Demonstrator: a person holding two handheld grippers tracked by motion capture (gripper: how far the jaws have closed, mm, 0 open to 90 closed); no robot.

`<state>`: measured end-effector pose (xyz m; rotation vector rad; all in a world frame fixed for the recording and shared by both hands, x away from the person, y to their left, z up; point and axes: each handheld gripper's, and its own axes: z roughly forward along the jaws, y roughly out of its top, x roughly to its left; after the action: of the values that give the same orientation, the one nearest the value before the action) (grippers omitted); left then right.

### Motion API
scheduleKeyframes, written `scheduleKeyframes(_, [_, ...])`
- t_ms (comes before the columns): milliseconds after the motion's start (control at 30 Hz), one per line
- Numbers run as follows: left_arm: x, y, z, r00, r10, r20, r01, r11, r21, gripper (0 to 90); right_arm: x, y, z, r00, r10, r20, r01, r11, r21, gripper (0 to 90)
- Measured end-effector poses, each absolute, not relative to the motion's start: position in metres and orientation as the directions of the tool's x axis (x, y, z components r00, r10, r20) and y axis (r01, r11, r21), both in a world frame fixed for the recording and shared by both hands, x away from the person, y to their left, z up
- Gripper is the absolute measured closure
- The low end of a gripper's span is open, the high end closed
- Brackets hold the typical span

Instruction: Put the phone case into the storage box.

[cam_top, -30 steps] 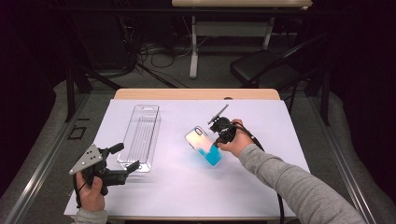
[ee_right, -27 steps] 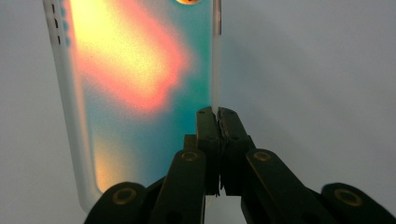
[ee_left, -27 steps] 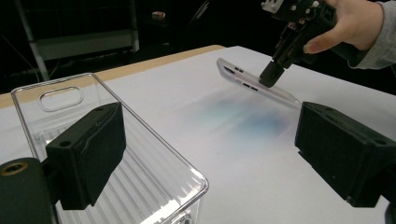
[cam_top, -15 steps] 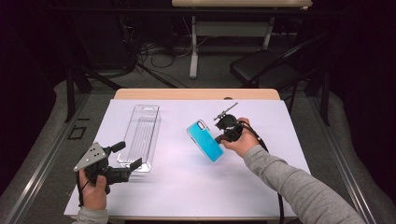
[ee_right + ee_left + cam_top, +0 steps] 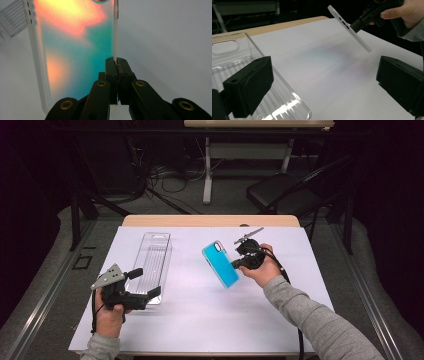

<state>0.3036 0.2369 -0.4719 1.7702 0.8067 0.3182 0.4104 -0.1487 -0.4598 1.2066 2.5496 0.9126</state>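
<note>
High view: near left, the left gripper (image 5: 150, 296) is seen with jaws just opened wide, nothing between them, beside the clear tray (image 5: 150, 265). Farther right, the right gripper (image 5: 234, 265) is clenched on the phone case (image 5: 220, 264) edge, held tilted above the white sheet (image 5: 200, 320). The thin-edge grip should be kept firm and the case lowered flat.

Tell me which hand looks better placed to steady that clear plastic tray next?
Probably the left: its gripper, jaws open, sits right at the clear ribbed plastic tray. The right gripper is shut on the turquoise phone case, held above the table.
</note>
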Motion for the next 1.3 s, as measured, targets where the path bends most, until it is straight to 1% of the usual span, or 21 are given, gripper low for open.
scheduleKeyframes(100, [0.306, 0.234, -0.47, 0.731, 0.658, -0.184, 0.369, -0.153, 0.917, 0.4, 0.409, -0.15, -0.458, -0.656, 0.749, 0.092, 0.633, 0.481, 0.607, 89.0])
scheduleKeyframes(367, [0.32, 0.219, -0.459, 0.715, 0.678, -0.169, 0.387, -0.183, 0.904, 0.5, 0.406, -0.154, -0.451, -0.651, 0.754, 0.088, 0.611, 0.452, 0.65, 89.0])
scheduleKeyframes(833, [0.345, 0.192, -0.445, 0.71, 0.675, -0.2, 0.401, -0.155, 0.903, 0.5, 0.404, -0.159, -0.444, -0.632, 0.77, 0.087, 0.58, 0.395, 0.712, 89.0])
scheduleKeyframes(1067, [0.356, 0.18, -0.439, 0.711, 0.672, -0.21, 0.397, -0.137, 0.907, 1.4, 0.4, -0.161, -0.442, -0.624, 0.776, 0.093, 0.548, 0.349, 0.76, 89.0])
scheduleKeyframes(1300, [0.362, 0.172, -0.439, 0.713, 0.67, -0.206, 0.402, -0.149, 0.904, 2.4, 0.399, -0.161, -0.441, -0.623, 0.777, 0.096, 0.528, 0.326, 0.784, 89.0])
